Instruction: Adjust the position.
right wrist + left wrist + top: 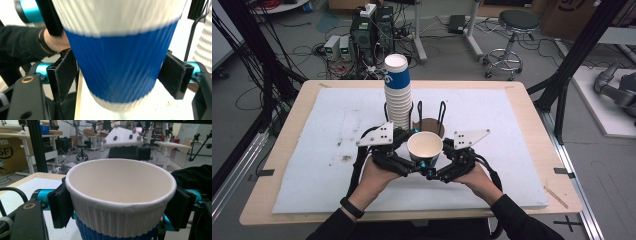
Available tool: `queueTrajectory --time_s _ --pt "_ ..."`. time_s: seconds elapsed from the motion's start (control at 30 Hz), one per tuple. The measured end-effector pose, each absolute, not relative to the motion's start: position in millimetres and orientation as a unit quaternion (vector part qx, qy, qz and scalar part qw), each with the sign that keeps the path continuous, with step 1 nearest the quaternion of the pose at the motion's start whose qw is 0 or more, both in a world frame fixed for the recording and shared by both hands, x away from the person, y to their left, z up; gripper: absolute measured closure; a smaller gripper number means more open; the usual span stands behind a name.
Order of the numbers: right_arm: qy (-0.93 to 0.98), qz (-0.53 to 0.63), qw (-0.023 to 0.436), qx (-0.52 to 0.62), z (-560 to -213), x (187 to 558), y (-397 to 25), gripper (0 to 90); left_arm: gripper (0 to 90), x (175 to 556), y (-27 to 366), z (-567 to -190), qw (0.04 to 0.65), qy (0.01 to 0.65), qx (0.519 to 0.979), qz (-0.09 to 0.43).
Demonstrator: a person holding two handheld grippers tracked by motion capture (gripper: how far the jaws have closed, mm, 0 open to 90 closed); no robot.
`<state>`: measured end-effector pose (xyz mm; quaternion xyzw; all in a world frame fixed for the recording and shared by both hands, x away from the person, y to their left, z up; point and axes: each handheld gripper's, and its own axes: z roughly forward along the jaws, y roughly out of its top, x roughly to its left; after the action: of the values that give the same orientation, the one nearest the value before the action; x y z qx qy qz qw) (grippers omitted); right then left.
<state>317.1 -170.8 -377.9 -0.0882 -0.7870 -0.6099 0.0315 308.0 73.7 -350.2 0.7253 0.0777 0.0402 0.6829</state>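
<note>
A paper cup (425, 145), white with a blue band, is held up over the table's middle between both grippers. In the left gripper view the cup (120, 195) sits rim-up, and my left gripper (120, 206) is shut on it just below the rim, both pads (60, 205) pressed to its wall. In the right gripper view the blue band of the cup (120, 62) is blurred. My right gripper (118, 75) flanks it lower down, its pads (65, 75) sharp and close at the sides. From above, the left gripper (414, 154) and right gripper (437, 165) meet under the cup.
A tall stack of paper cups (397, 92) stands just behind the grippers. Beside it is a black wire holder (441, 112) with a brown disc (429, 126) at its foot. A white mat (312, 150) covers the wooden table (562, 200).
</note>
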Motion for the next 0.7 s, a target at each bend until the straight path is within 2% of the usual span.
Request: queueTrajectory --time_s 0.17,0.37,0.7 --pt "-0.782 -0.615 0.037 -0.098 -378.1 317.0 -169.5 21.3 22.0 306.8 71.5 -350.7 0.677 0.074 0.731 0.047" --pt "-0.777 -0.619 0.045 -0.101 -379.2 317.2 -169.0 25.2 22.2 306.5 70.1 -351.4 0.676 0.071 0.732 0.046" --pt "-0.782 -0.615 0.036 -0.095 -378.3 318.0 -170.7 25.2 14.3 306.9 75.1 -350.1 0.683 0.075 0.726 0.036"
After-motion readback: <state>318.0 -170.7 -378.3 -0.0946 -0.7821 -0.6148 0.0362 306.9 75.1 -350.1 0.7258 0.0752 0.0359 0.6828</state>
